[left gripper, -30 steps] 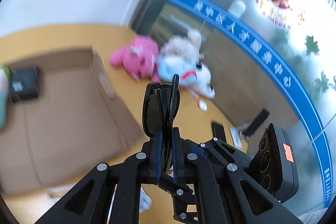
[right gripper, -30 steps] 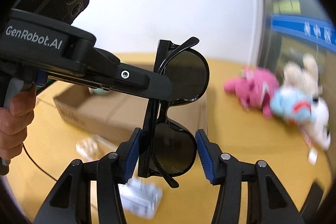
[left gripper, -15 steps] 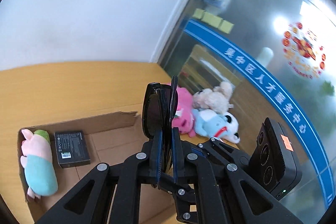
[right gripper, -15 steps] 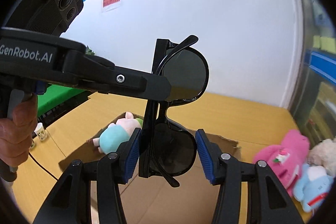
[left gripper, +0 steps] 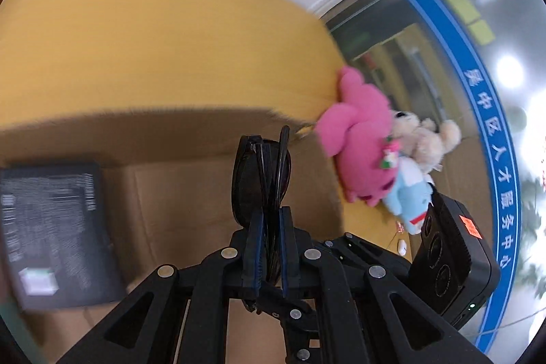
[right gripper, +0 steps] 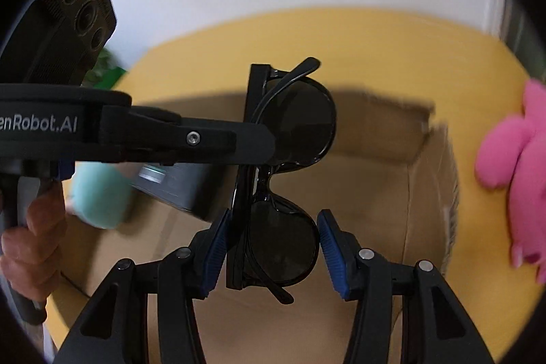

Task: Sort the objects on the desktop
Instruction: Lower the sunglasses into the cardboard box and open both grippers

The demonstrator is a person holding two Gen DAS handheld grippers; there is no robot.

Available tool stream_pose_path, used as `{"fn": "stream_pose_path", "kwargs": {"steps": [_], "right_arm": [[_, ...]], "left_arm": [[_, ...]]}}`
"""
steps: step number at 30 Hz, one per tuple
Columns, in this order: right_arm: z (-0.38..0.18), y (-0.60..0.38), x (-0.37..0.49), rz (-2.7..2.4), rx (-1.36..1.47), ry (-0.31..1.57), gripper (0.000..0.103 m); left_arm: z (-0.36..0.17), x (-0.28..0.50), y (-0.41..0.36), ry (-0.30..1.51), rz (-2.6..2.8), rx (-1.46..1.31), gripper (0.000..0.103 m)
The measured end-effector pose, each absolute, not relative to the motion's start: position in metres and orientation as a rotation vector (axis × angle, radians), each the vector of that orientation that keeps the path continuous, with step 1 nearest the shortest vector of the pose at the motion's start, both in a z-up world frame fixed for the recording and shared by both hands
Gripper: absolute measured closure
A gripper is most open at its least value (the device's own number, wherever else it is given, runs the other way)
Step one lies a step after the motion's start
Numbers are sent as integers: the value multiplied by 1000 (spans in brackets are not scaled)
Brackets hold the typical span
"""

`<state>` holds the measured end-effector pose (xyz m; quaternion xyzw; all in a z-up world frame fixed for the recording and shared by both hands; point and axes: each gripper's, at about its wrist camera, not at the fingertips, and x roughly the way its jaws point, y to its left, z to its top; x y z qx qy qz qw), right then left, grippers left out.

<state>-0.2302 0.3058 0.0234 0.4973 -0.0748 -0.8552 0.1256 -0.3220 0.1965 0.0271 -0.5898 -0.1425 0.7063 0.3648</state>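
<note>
In the left wrist view, low and centre, the left gripper [left gripper: 270, 248] is clamped on a folded pair of black plastic sunglasses [left gripper: 261, 179], which stand edge-on straight above its blue pads. Half a second ago this view showed the open brown cardboard box [left gripper: 191, 179] small and low; now its floor fills the middle, so both grippers have dropped towards it, probably to set the glasses inside. In the right wrist view, the right gripper [right gripper: 271, 253] sits spread at lower centre, its blue pads [right gripper: 215, 253] flanking the lower lens; contact is unclear. Left of the glasses inside the box lies a flat black printed carton [left gripper: 54, 227]. Beyond the box's right wall, on the yellow table [left gripper: 153, 33], rests a pink plush toy [left gripper: 361, 152].
</note>
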Motion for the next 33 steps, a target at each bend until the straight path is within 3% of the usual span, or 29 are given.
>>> {"fn": "stream_pose_path", "kwargs": {"steps": [2, 7, 16, 19, 22, 25, 33], "right_arm": [[3, 311, -234, -2488, 1524, -264, 53], [-21, 308, -233, -2545, 1621, -179, 53], [-31, 303, -224, -2605, 1639, -149, 57], [-29, 300, -215, -2624, 1619, -134, 56], [-11, 298, -197, -2710, 1540, -89, 45], [11, 297, -172, -2778, 1454, -49, 26], [76, 321, -79, -2865, 1232, -11, 23]], "left_arm": [[4, -329, 204, -382, 1781, -1562, 98], [-26, -335, 214, -419, 1738, -1625, 98], [-38, -340, 219, -458, 1745, -1657, 92], [-27, -333, 218, -442, 1768, -1637, 79], [-1, -319, 212, -376, 1826, -1573, 70], [37, -294, 201, -275, 1898, -1459, 68], [159, -168, 116, -106, 2338, -987, 25]]}}
